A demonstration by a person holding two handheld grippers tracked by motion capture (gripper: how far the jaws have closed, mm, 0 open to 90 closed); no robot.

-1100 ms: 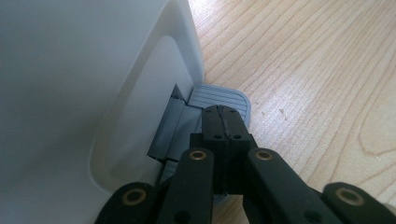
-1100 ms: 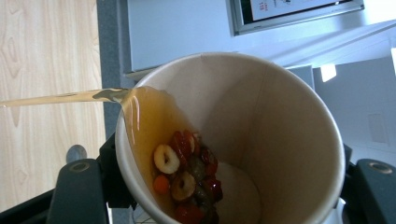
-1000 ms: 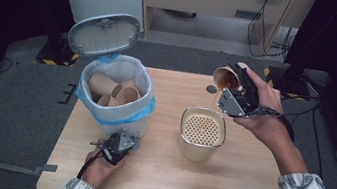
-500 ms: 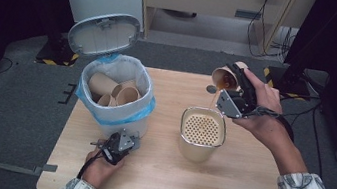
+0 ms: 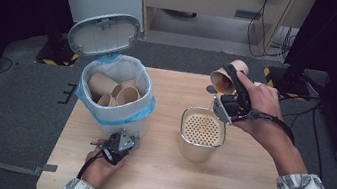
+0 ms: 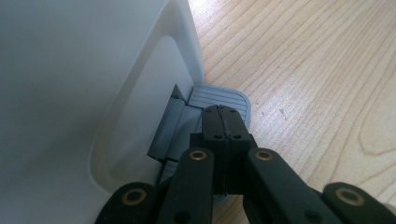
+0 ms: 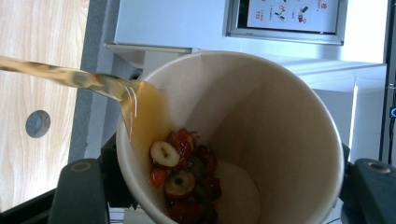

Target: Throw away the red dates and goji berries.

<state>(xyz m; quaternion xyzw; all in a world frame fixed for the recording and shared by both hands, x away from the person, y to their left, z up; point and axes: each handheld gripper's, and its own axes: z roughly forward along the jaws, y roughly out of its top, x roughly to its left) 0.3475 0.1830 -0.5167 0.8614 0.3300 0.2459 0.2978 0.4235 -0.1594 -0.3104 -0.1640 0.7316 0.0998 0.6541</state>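
The work in hand is emptying a used paper cup (image 5: 223, 79) before binning it, and it looks to be midway. The right claw (image 5: 227, 90) is clamped on the cup's wall and holds it tipped on its side above the table's far right part, its mouth turned toward the strainer container (image 5: 202, 134) that stands near the middle of the table. In the right gripper view a thin amber stream (image 7: 70, 79) runs over the cup's rim (image 7: 135, 88), while sliced red fruit and other dregs (image 7: 184, 175) cling low inside the cup. So the liquid is partly out, and the solids are yet to go.

The cup sits between the right claw's two jaws, one on each side of its wall, with its mouth just above and beyond the strainer's far right rim.

The left claw (image 6: 223, 122) has its jaws pressed together with nothing between them, and their tips rest on the grey pedal (image 6: 219, 99) at the foot of the white bin (image 5: 116, 98) near the table's left edge. The bin's lid (image 5: 105, 33) stands raised, and several cups (image 5: 116, 92) already lie inside its blue liner.

Judging by this, what is left is draining the rest, then dropping the cup into the open bin.
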